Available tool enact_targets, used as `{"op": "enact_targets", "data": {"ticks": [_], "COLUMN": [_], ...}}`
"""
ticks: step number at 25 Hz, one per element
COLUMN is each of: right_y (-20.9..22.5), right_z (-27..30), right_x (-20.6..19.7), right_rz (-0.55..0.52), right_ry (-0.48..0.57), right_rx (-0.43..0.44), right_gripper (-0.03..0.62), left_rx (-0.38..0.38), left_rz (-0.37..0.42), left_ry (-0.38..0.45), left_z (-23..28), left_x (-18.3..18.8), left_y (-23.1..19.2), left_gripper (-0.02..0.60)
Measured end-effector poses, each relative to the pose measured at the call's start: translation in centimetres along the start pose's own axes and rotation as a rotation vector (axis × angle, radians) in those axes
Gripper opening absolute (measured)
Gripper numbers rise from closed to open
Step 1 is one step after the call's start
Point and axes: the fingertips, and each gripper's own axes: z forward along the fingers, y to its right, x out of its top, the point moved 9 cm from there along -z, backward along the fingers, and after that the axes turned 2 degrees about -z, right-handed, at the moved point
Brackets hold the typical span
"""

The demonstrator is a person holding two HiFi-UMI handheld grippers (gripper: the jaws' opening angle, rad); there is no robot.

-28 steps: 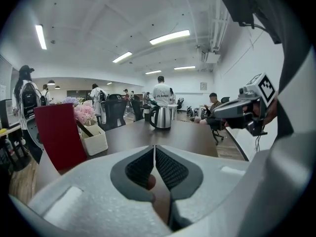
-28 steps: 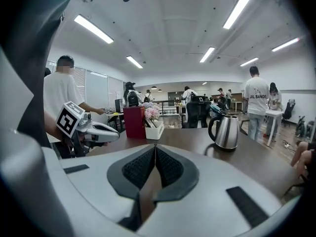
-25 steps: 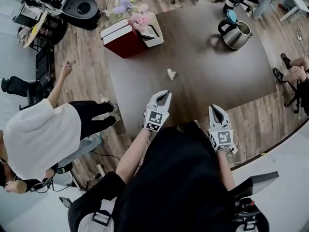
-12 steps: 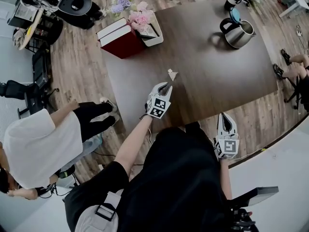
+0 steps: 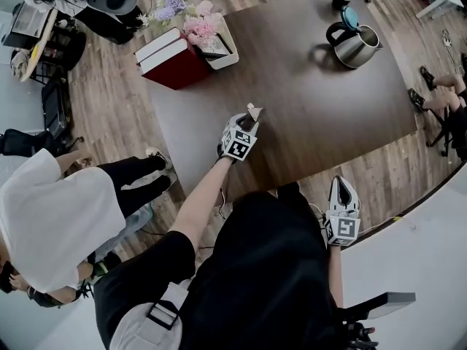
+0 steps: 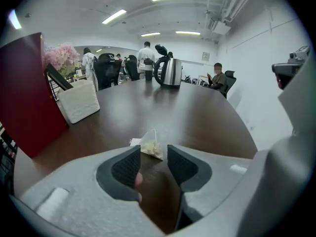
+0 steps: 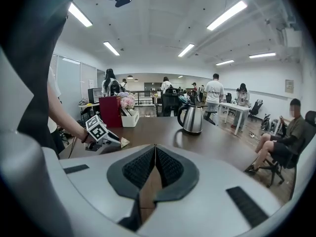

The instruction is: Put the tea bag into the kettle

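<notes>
A small pyramid tea bag (image 5: 255, 112) lies on the dark brown table (image 5: 314, 108), near its middle. My left gripper (image 5: 249, 122) points down at it with its jaws just opened. In the left gripper view the tea bag (image 6: 150, 146) sits at the tips of the open left gripper (image 6: 154, 154), and the pads do not press on it. The steel kettle (image 5: 355, 44) stands at the far right of the table with its lid up; it also shows as the kettle (image 6: 169, 72) and the kettle (image 7: 191, 118). My right gripper (image 5: 342, 183) hangs shut and empty at the table's near edge.
Red books (image 5: 171, 58) and a white box of flowers (image 5: 211, 39) stand at the table's far left. A person in a white shirt (image 5: 51, 217) stands left of the table. Another person (image 7: 289, 142) sits on a chair at the right. Office chairs stand beyond the table.
My left gripper has gone forward and down to the tea bag and its jaws have opened. My right gripper has drawn back to the table's near edge, still shut.
</notes>
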Motion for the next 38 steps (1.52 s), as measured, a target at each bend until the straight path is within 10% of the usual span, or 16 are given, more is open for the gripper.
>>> {"op": "enact_targets", "data": {"ticks": [25,38], "right_y": [0.3,0.1], "right_z": [-1.6,-2.2], "right_x": [-1.5,-1.4], "right_rz": [0.046,0.049], "right_ry": [-0.01,0.006], "right_rx": [-0.071,-0.081], "right_gripper": [0.008,0.008], "left_rx": [-0.012,-0.032], "left_rz": [-0.003,-0.009], "left_ry": [-0.121,-0.135], "left_z": [3.8,4.0], "left_x": [0.7,0.9], "left_y": [-0.4,0.3], "left_gripper": [0.15,0.034]}}
